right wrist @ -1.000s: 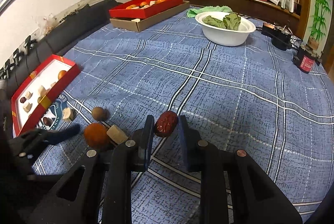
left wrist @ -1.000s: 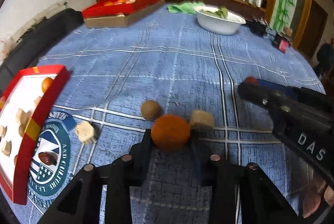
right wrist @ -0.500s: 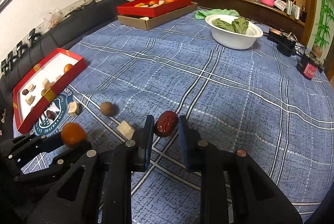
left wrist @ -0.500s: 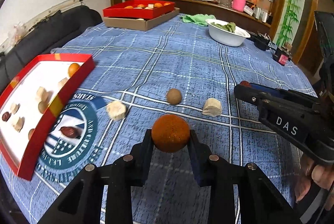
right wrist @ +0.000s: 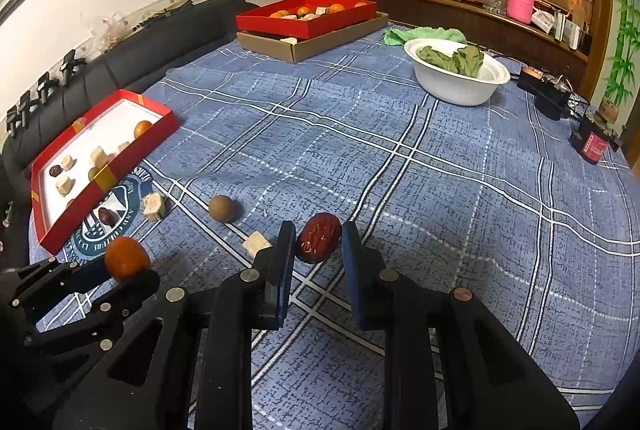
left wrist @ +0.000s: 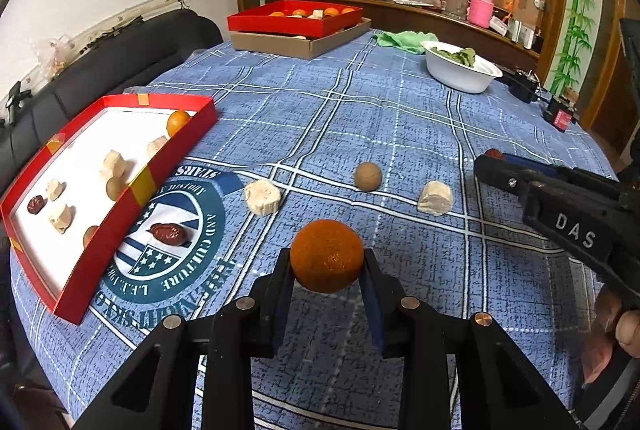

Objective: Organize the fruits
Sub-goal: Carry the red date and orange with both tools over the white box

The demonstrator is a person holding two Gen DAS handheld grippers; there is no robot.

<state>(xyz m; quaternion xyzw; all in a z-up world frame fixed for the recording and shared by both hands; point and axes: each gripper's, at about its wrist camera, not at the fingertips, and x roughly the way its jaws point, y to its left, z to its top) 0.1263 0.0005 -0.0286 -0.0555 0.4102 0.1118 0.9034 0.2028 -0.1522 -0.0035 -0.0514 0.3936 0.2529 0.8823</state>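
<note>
Orange (left wrist: 327, 257) pinched in left claw (left wrist: 326, 270), red date (right wrist: 319, 238) in right claw (right wrist: 318, 250), both undersides hidden.

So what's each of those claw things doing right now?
Left gripper: closed on the orange.
Right gripper: closed on the red date.

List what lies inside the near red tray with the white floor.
Inside the near red tray: an orange in the far corner, several pale chunks, a dark red date and two brown round fruits. The tray's near wall covers part of the floor along it.
</note>
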